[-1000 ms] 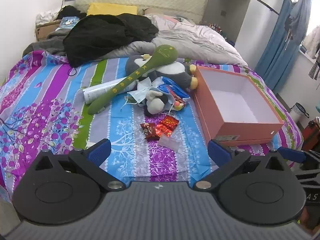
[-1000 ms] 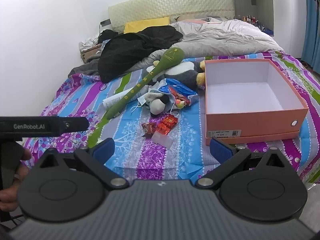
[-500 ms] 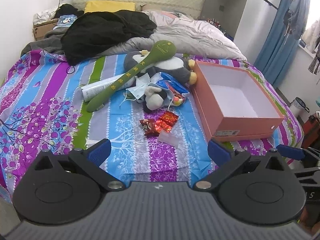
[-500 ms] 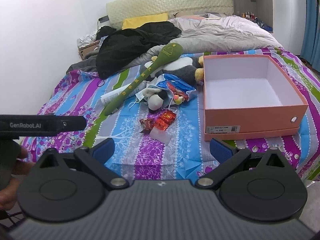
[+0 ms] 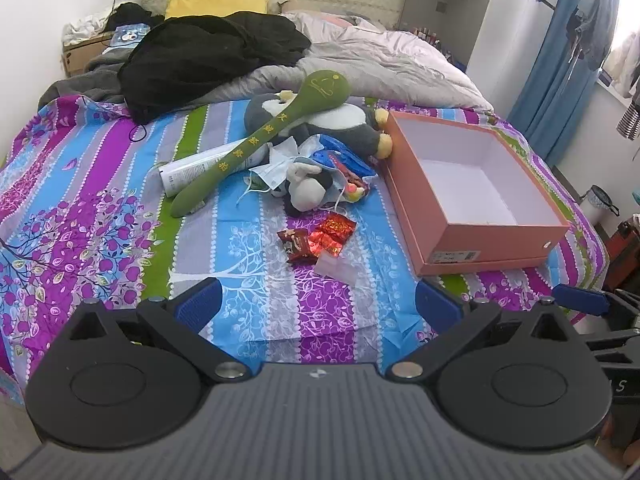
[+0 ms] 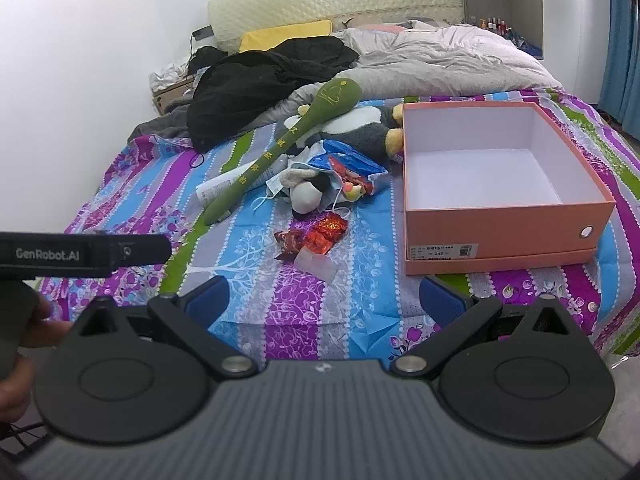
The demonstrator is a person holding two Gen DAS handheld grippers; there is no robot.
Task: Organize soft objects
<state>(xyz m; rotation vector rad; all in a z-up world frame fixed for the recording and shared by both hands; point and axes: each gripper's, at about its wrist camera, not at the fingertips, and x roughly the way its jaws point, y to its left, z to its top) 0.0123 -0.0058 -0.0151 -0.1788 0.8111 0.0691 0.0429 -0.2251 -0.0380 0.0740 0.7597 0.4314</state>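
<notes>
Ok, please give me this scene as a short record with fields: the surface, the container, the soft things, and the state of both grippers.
surface: bed, striped floral sheet
container: orange box, open, empty
soft things: green plush stick lying across grey plush toy; small plush toy among face masks
left gripper: open, holds nothing
right gripper: open, holds nothing

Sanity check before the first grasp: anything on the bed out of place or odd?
Yes. Red snack wrappers, a face mask and a white tube lie mixed among the plush toys; they aren't soft toys. The orange box is empty.

Green plush spoon [image 5: 260,142] across grey penguin plush [image 5: 348,124], beside maybe-empty orange box [image 5: 436,216].
</notes>
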